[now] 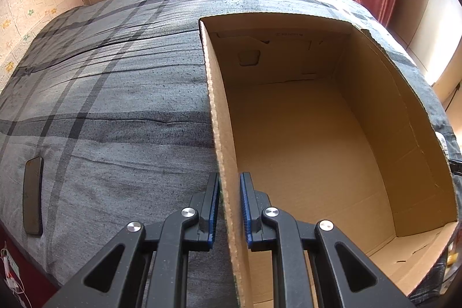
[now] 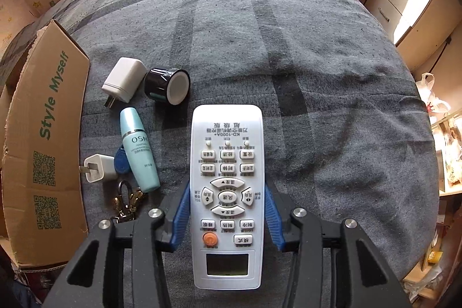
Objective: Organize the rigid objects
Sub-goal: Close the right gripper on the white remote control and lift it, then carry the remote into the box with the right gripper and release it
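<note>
Left gripper (image 1: 229, 207) clamps the cardboard box (image 1: 372, 111) wall; nothing lies inside.

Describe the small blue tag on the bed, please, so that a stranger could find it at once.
Start at the cardboard box on the left of the grey checked bed, then look at the small things lying beside it. The blue tag lies between the pale blue bottle and the nearer of two white chargers, partly under the bottle. It is the only dark blue, flat, drop-shaped thing there.
</note>
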Motion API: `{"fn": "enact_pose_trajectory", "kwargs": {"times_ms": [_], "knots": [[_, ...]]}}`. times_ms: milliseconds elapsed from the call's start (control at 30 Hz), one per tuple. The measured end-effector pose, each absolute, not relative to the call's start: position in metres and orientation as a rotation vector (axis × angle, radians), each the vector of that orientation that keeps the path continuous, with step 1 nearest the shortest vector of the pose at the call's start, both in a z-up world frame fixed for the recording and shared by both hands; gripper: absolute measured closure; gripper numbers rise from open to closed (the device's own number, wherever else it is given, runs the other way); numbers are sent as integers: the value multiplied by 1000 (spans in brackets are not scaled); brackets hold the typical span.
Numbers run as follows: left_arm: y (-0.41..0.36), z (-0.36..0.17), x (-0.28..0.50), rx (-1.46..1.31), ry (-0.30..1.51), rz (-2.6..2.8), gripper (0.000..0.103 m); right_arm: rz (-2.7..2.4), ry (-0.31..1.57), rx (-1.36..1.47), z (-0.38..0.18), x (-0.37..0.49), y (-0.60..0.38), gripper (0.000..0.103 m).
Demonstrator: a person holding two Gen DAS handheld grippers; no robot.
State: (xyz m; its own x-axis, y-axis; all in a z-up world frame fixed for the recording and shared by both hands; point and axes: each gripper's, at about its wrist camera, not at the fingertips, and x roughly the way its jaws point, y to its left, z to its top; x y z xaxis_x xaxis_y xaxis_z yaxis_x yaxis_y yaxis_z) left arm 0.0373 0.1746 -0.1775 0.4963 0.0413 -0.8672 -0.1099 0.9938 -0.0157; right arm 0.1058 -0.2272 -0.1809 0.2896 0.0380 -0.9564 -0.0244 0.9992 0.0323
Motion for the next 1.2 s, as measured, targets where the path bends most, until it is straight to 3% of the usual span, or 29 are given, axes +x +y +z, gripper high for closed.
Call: {"fn": "enact_pose_trajectory", "kwargs": {"times_ms": [633, 1200], "knots": [[174, -177, 37, -63, 1049, 90, 87, 262, 1190, -104, -81, 113, -114, 54], [175, -177, 38, -63, 1054, 80, 87, 407, 1177, -185, -73, 122, -18, 54]]}}
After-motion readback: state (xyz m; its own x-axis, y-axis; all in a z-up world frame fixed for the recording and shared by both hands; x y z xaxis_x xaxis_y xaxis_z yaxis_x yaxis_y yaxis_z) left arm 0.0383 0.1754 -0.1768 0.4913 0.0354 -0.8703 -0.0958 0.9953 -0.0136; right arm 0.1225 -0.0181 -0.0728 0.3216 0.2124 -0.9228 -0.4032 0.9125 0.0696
